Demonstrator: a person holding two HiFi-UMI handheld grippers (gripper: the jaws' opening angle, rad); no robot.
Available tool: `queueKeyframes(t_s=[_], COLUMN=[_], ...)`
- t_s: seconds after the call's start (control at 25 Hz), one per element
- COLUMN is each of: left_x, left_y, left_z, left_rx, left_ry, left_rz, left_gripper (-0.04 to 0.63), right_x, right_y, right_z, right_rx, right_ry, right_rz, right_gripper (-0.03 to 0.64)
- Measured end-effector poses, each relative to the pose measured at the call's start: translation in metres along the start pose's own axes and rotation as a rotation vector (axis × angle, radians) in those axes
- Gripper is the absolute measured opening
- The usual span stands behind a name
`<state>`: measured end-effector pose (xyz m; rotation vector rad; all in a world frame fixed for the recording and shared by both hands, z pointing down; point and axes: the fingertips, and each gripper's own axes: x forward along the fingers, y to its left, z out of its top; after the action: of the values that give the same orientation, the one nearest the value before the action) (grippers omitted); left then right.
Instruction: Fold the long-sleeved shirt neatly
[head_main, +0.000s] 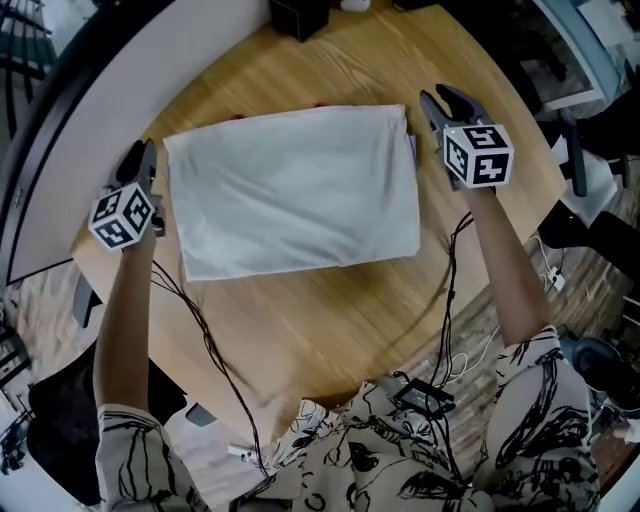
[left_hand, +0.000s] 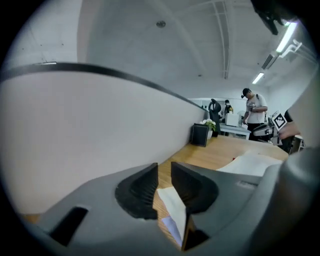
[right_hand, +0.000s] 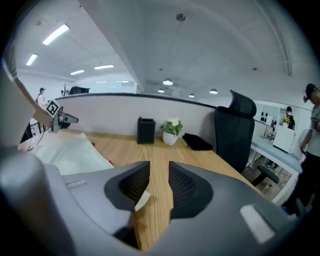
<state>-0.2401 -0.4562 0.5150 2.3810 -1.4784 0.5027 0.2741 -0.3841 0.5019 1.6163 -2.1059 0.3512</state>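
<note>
Left gripper (head_main: 143, 158) and right gripper (head_main: 437, 98): jaws narrowly apart, gripping nothing.
Each sits just beside a short edge of the folded white shirt (head_main: 295, 190), at frame left and upper right. Shirt lies flat as a rectangle, mid-frame on the round wooden table (head_main: 330, 310).

My 2 claws, from above: the left gripper (head_main: 142, 158) and right gripper (head_main: 440, 100) are smooth grey moulded shells. Each has 2 black ribbed pads (left_hand: 142, 192) and carries a white cube (head_main: 124, 216) printed with black square markers. Thin black cables (head_main: 205, 330) trail from both to a small black box (head_main: 425, 397) at my waist. I wear a white top (head_main: 400, 465) covered in loose black brush-line print, with short sleeves (head_main: 130, 445).
</note>
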Motion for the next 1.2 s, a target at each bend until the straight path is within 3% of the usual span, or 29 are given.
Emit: queueKeyframes(t_s=[0.12,0.2,0.32,0.44,0.6,0.72,0.96,1.2], left_x=[-0.040,-0.070,-0.129,-0.198,-0.274,-0.327,-0.427,-0.505], left_y=[-0.021,-0.041,-0.072,-0.098,-0.116,-0.134,-0.151,-0.138], left_z=[0.019,0.040,0.074,0.093,0.101,0.117,0.135,0.143], left_rx=[-0.012,0.014,0.089,0.099,0.062,0.008,0.107,0.076], left_ry=[-0.103,-0.179,-0.305,-0.410,-0.420,-0.467,-0.544,-0.574], left_rz=[-0.020,-0.075,-0.129,-0.142,-0.083,-0.117,-0.079,0.041], left_gripper=[0.005,0.005,0.005,0.005,0.005,0.005,0.005,0.005], right_x=[-0.043,-0.079,-0.141,-0.202,-0.272,-0.320,-0.409,-0.465], right_y=[0.016,0.029,0.053,0.081,0.112,0.132,0.180,0.205], right_z=[0.035,0.058,0.092,0.118,0.141,0.158,0.185,0.179], right_rx=[0.064,0.080,0.064,0.062,0.050,0.048,-0.013,0.029], right_ry=[-0.149,-0.242,-0.374,-0.471,-0.499,-0.514,-0.604,-0.625], right_rz=[0.055,0.078,0.130,0.182,0.128,0.099,0.073,0.023], right_gripper=[0.069,0.012,0.011,0.011,0.011,0.011,0.011,0.011])
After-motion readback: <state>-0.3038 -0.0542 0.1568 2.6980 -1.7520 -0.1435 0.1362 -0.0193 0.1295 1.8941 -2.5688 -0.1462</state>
